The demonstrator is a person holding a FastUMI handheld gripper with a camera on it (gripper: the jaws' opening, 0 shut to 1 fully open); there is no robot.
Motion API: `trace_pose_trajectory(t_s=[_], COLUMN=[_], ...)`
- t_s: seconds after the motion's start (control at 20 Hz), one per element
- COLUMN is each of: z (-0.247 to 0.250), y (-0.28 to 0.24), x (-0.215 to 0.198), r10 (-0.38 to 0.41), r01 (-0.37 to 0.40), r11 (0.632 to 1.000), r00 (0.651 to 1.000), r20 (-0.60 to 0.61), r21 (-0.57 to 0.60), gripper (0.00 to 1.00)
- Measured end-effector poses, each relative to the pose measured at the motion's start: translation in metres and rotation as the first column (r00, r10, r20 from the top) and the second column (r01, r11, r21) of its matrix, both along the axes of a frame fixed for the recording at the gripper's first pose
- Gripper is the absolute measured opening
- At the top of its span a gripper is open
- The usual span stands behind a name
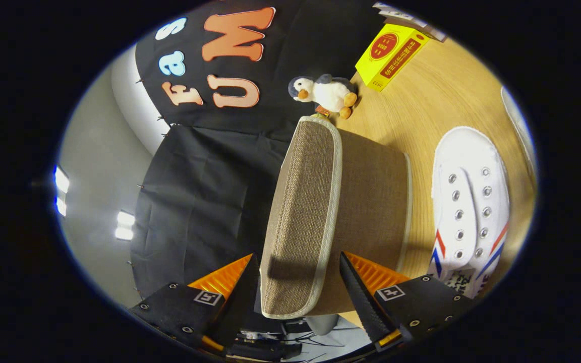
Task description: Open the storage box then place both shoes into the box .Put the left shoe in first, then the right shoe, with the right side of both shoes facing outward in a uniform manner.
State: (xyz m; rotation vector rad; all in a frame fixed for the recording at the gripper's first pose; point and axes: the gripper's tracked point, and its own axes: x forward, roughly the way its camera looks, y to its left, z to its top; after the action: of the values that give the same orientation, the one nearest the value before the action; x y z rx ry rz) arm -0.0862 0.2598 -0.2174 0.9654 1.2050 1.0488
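A brown woven storage box (pixel 371 201) stands on the wooden table (pixel 437 96). Its fabric lid (pixel 300 201), edged with pale trim, runs forward from between my fingers. My gripper (pixel 298 262) holds the lid's near edge, one finger pressed on each side of it. Beside the box lies a white canvas shoe (pixel 472 201) with metal eyelets and red and blue stripes on its side. Beyond it, a white curved object (pixel 517 121) sits at the table's rim; I cannot tell what it is.
A penguin plush (pixel 323 93) sits on the table just past the box's far end. A yellow carton (pixel 389 55) lies further on. Black booth cloth (pixel 205 191) hangs behind the box.
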Motion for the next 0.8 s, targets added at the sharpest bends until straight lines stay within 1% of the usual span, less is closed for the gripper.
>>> trace_pose_trajectory(t_s=[0.05,0.15,0.2,0.25,0.35,0.4,0.45,0.5,0.55,0.65,0.7,0.75,0.8], z=[0.0,0.014,0.022,0.025,0.031,0.039,0.045,0.044,0.041,0.04,0.05,0.056,0.053], y=[0.003,0.005,0.005,0.004,0.003,0.002,0.004,0.006,0.01,0.015,0.018,0.019,0.022], x=[0.001,-0.001,0.001,0.004,0.011,0.016,0.022,0.025,0.027,0.03,0.032,0.038,0.043], r10=[-0.002,0.002,-0.008,-0.022,-0.06,-0.077,-0.099,-0.112,-0.121,-0.137,-0.149,-0.18,-0.209], r01=[0.002,0.004,0.018,0.033,0.073,0.094,0.117,0.127,0.132,0.142,0.155,0.184,0.208], r11=[1.0,0.996,0.992,0.991,0.985,0.978,0.973,0.973,0.976,0.978,0.972,0.968,0.968], r00=[1.0,0.998,0.997,0.996,0.994,0.992,0.99,0.99,0.99,0.99,0.988,0.983,0.978], r20=[-0.016,-0.062,-0.082,-0.086,-0.09,-0.096,-0.097,-0.087,-0.072,-0.047,-0.046,-0.036,-0.009], r21=[0.013,0.088,0.123,0.13,0.156,0.185,0.201,0.193,0.175,0.152,0.178,0.171,0.137], gripper=[0.95,0.95,0.94,0.93,0.87,0.8,0.76,0.71,0.69,0.57,0.41,0.25,0.09])
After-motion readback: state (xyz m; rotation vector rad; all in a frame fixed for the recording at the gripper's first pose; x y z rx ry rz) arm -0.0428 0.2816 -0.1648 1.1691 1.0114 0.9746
